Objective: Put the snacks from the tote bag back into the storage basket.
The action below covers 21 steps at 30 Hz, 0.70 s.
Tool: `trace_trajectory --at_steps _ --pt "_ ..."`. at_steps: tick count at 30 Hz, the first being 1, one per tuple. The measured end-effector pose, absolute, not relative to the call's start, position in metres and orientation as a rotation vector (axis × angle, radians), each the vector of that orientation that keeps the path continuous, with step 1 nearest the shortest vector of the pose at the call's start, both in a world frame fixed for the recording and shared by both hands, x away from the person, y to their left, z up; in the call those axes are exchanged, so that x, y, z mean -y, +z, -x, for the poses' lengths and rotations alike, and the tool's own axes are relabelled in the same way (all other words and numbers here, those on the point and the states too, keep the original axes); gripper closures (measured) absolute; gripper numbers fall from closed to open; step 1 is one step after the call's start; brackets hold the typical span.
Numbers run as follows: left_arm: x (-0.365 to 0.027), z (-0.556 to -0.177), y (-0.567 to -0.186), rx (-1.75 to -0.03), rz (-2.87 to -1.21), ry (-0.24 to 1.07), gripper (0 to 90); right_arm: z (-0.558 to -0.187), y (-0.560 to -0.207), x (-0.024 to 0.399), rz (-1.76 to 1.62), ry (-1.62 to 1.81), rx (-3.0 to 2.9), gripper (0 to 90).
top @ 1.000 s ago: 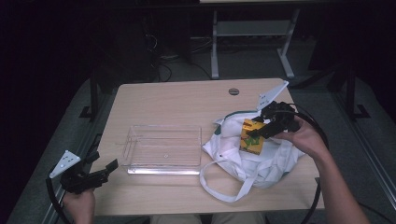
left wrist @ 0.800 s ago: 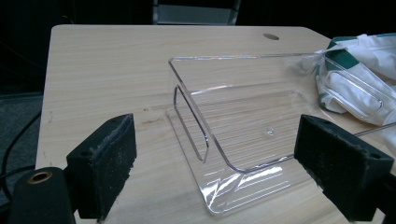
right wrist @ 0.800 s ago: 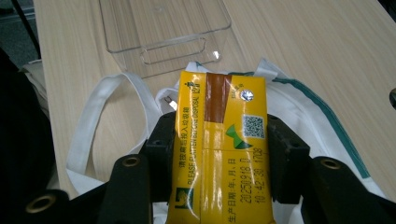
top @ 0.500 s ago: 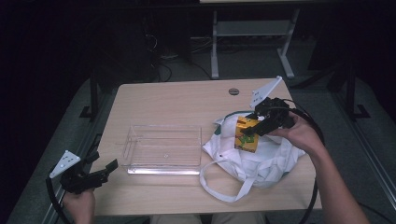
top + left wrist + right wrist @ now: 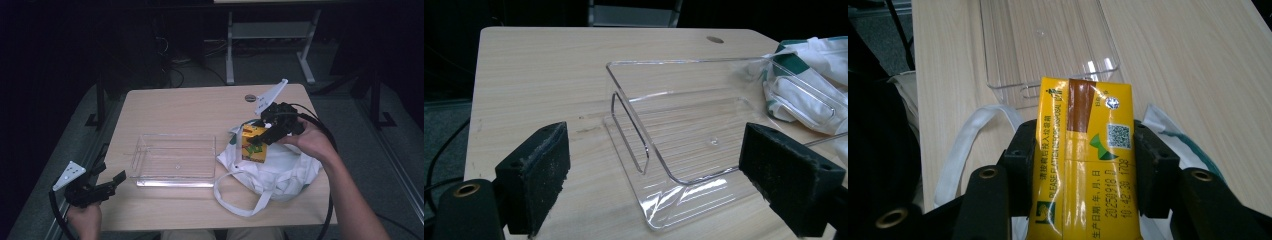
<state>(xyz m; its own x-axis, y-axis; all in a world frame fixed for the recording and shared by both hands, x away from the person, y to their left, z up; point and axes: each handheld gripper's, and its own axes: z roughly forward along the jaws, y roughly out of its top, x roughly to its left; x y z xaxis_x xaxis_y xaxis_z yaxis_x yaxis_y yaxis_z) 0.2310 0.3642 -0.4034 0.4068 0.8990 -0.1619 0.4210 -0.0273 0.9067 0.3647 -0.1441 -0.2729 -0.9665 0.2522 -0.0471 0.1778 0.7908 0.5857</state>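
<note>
Across the pale wooden table [image 5: 190, 107] everything I am working with is laid out, with a small dark round grommet hole [image 5: 250, 98] near its far edge; on its right side lies my crumpled white cloth tote bag with looping handles [image 5: 280, 172], and just to the left of it sits the clear rectangular plastic tray [image 5: 175, 159], which has nothing in it; over the bag, the yellow drink carton with a brown stripe and green printing [image 5: 1083, 165] hangs upright in my right gripper [image 5: 261, 139], whose jaws are clamped on its two sides, the black pads pressing the carton's faces as my right gripper view shows; the carton is clear of the tray, above the bag's left part; by the table's near left corner my left gripper [image 5: 112, 182] hovers with its jaws spread wide and nothing between them, pointed toward the tray.
</note>
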Motion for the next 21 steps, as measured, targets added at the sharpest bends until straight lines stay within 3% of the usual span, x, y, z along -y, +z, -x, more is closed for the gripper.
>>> trace_trajectory --at_steps 21 --pt "-0.365 -0.231 -0.403 -1.179 -1.635 0.584 12.6 -0.365 -0.258 0.104 -0.212 0.916 -2.874 52.0"
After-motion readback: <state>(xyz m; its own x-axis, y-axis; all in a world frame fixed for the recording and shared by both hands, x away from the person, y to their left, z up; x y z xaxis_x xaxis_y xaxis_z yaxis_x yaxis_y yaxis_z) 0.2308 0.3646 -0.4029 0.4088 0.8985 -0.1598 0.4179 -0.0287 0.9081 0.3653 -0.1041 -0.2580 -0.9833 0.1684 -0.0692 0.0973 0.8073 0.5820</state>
